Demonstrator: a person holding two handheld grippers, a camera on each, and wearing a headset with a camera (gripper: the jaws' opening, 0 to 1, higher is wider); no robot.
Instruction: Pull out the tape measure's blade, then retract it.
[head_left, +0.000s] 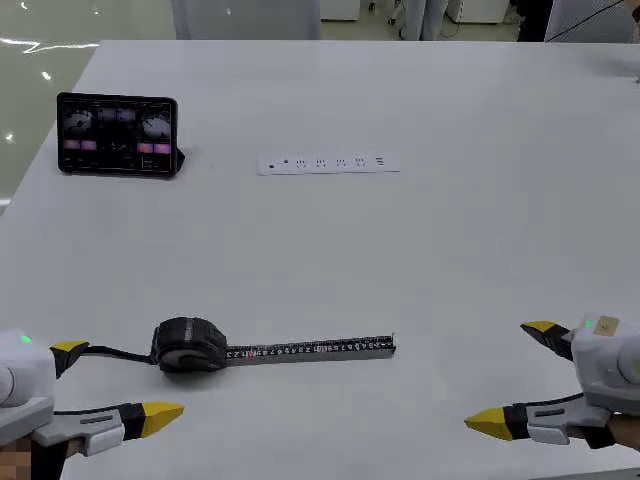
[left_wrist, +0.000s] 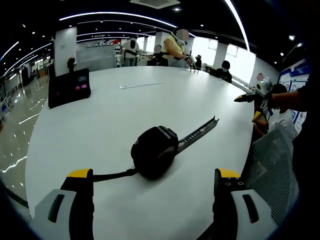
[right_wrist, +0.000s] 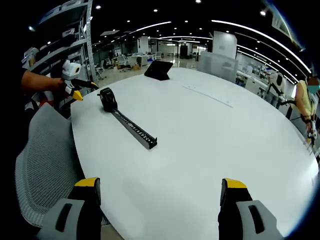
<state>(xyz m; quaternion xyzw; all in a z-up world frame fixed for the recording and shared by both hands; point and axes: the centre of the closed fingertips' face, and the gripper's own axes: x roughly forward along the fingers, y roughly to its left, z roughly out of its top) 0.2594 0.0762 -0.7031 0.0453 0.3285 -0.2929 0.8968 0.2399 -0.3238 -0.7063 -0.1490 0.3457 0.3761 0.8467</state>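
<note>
The tape measure (head_left: 190, 347) lies at the near left of the smooth white table (head_left: 450, 230), its blade (head_left: 310, 348) already run out rightward. The left gripper (head_left: 118, 380) and the right gripper (head_left: 510, 375) hover beside it, fingers spread and empty. To retract it well, I'd steady the rounded, matte black case (left_wrist: 155, 151), then brake the thin, stiff, printed strip as it returns.

The tape measure (head_left: 188, 345) lies on the table (head_left: 450, 220), blade (head_left: 310, 349) pulled out. The left gripper (head_left: 130, 378) and right gripper (head_left: 498, 375) flank it, jaws spread wide
</note>
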